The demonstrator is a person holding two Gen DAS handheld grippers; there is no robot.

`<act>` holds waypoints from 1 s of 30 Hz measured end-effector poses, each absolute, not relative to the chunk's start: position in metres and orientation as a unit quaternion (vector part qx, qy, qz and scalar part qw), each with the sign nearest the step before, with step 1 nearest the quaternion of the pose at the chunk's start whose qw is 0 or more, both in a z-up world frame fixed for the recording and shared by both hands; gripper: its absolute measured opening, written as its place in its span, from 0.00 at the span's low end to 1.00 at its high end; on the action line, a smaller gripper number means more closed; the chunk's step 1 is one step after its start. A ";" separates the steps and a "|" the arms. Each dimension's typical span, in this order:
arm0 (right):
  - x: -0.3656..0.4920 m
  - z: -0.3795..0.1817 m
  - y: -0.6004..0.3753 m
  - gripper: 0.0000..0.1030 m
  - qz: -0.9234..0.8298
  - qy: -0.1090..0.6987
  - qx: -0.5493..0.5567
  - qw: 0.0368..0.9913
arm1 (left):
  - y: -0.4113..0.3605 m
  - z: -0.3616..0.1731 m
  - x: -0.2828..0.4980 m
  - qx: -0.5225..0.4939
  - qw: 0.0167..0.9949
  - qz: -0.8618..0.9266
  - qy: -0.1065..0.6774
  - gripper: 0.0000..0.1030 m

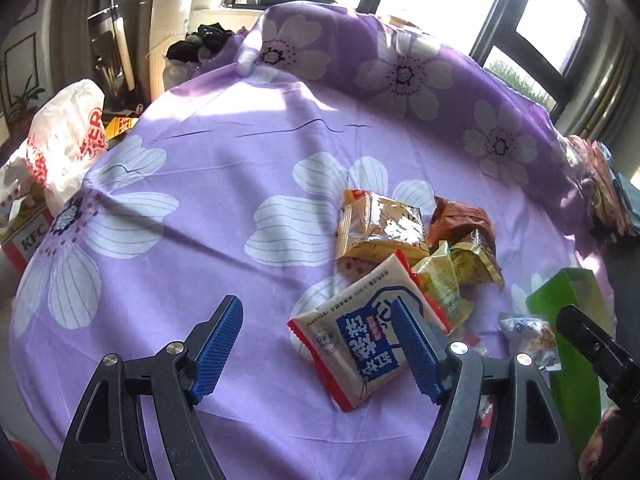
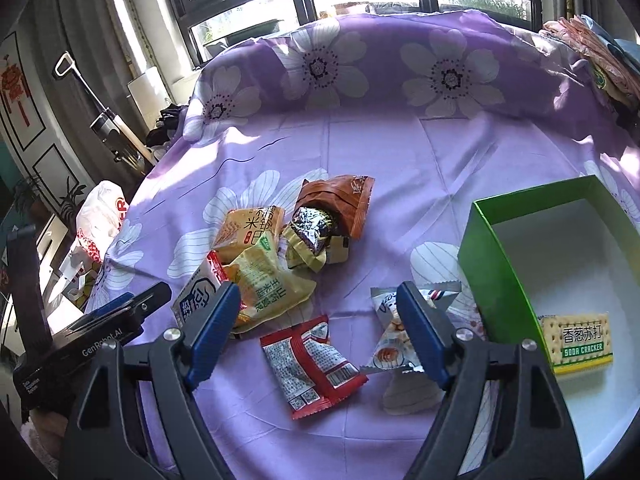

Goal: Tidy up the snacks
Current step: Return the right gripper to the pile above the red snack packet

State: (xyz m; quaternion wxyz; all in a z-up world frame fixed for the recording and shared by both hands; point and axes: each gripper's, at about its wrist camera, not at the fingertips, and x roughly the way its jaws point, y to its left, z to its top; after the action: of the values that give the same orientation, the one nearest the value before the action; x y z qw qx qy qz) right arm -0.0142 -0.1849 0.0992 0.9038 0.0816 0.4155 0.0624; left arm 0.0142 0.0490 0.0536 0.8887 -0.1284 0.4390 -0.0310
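Note:
A heap of snack packets lies on the purple flowered cloth (image 1: 200, 200): a golden one (image 1: 380, 224), a brown one (image 2: 340, 200), a yellow-green one (image 2: 264, 288) and a white-and-blue one (image 1: 360, 344). My left gripper (image 1: 316, 340) hangs open just above the cloth, its right finger over the white-and-blue packet. My right gripper (image 2: 318, 320) is open too, with a red-and-white packet (image 2: 316, 364) lying on the cloth between its fingers and a small white packet (image 2: 392, 340) under its right finger. To the right stands an open green box (image 2: 500, 248) holding one soda cracker packet (image 2: 576, 342).
A white-and-red plastic bag (image 1: 64, 140) and a KFC box (image 1: 28, 240) sit off the cloth's left edge. More packets are piled at the far right (image 2: 608, 60). The cloth rises over a ridge at the back, below the windows.

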 end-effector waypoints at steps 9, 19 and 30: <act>-0.004 0.077 -0.180 0.51 0.111 0.465 0.118 0.871 | 0.023 0.050 0.006 -0.144 0.868 -0.111 0.463 0.74; -0.002 0.053 -0.193 0.43 0.128 0.515 0.165 0.831 | -0.013 0.046 -0.003 -0.126 0.844 -0.192 0.485 0.65; -0.012 0.039 -0.197 0.45 0.136 0.526 0.195 0.816 | -0.049 0.024 -0.008 -0.099 0.817 -0.232 0.518 0.60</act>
State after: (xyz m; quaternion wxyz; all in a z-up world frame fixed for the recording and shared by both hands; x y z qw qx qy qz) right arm -0.0117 -0.1966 0.0391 0.8162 0.1948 0.5265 0.1364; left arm -0.0080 -0.0490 0.0240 0.8173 -0.0986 0.5179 -0.2324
